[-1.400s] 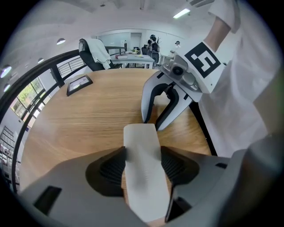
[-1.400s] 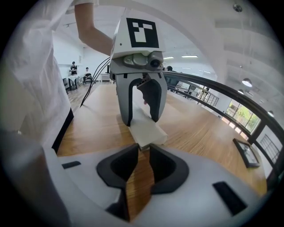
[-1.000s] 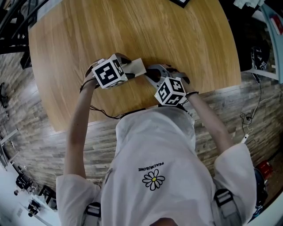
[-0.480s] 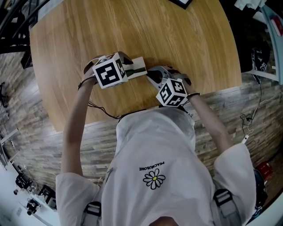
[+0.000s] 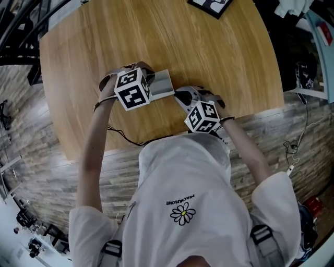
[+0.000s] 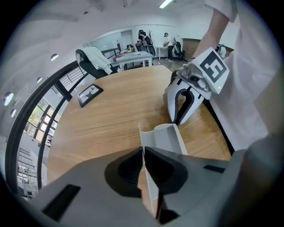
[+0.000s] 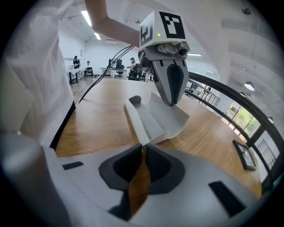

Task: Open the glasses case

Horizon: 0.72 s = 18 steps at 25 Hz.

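Note:
The pale grey glasses case (image 5: pixel 163 83) lies on the round wooden table (image 5: pixel 219 57), its flap lifted and its inside showing. My left gripper (image 6: pixel 143 153) comes down steeply on it, jaws closing, and its pads pinch the thin upright flap (image 6: pixel 148 177). My right gripper (image 7: pixel 143 148) holds the near corner of the case (image 7: pixel 155 117), jaws also closing with the corner between the tips. Each gripper shows in the other's view: the right gripper (image 6: pixel 188 95) behind the case, the left gripper (image 7: pixel 168 80) standing over its far edge.
A dark framed tablet (image 5: pixel 210 5) lies at the table's far edge, also seen as a tablet (image 6: pixel 90 94). A black cable (image 5: pixel 122 136) trails off the near edge by the person's left arm. Railing and office desks lie beyond the table.
The left gripper has shifted right and slightly up, tilting with the case's flap. The case now shows more of its grey inside. The right gripper has stayed put.

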Tool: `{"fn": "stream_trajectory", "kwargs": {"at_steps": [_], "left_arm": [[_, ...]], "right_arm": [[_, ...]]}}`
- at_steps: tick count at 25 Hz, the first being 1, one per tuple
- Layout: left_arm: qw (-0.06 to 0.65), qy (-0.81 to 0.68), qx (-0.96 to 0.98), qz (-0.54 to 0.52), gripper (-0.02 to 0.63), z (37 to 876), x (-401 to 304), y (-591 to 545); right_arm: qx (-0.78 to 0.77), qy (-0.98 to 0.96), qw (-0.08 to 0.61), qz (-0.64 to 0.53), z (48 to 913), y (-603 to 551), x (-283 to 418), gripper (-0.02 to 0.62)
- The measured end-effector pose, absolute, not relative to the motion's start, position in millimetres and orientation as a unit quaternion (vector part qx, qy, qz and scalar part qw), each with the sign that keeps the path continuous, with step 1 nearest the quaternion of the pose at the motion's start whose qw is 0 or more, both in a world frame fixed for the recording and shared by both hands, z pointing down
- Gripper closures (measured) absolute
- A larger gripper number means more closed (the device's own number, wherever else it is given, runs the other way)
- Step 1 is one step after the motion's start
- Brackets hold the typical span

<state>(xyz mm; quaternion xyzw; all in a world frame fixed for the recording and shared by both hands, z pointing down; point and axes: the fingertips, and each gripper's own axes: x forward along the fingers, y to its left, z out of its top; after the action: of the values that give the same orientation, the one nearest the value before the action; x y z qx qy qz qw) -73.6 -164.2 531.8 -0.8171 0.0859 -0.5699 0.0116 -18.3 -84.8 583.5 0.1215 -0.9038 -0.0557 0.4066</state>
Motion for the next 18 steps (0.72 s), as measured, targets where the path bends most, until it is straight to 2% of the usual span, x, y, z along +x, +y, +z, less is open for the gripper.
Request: {"fn": "stream_trajectory", "kwargs": {"at_steps": [10,15,18], "left_arm": [[0.024,0.12,-0.821,-0.558,0.577,533.1,-70.7,-177.3],[0.019,0.13,-0.826,-0.548,0.497,523.0,-70.4,-178.0],[0.035,0.163,-0.834,-0.526,0.534,500.8,-71.0,-189.6]], "right_arm": [[0.128,-0.91,0.395,-0.022,573.8,-85.4,-16.4,0.555],[0.153,-0.913,0.379,0.001,551.4,-98.1,-5.8,0.537],[0.19,-0.916,0.353,-0.008,523.2,-121.4,0.3,0.543]]}}
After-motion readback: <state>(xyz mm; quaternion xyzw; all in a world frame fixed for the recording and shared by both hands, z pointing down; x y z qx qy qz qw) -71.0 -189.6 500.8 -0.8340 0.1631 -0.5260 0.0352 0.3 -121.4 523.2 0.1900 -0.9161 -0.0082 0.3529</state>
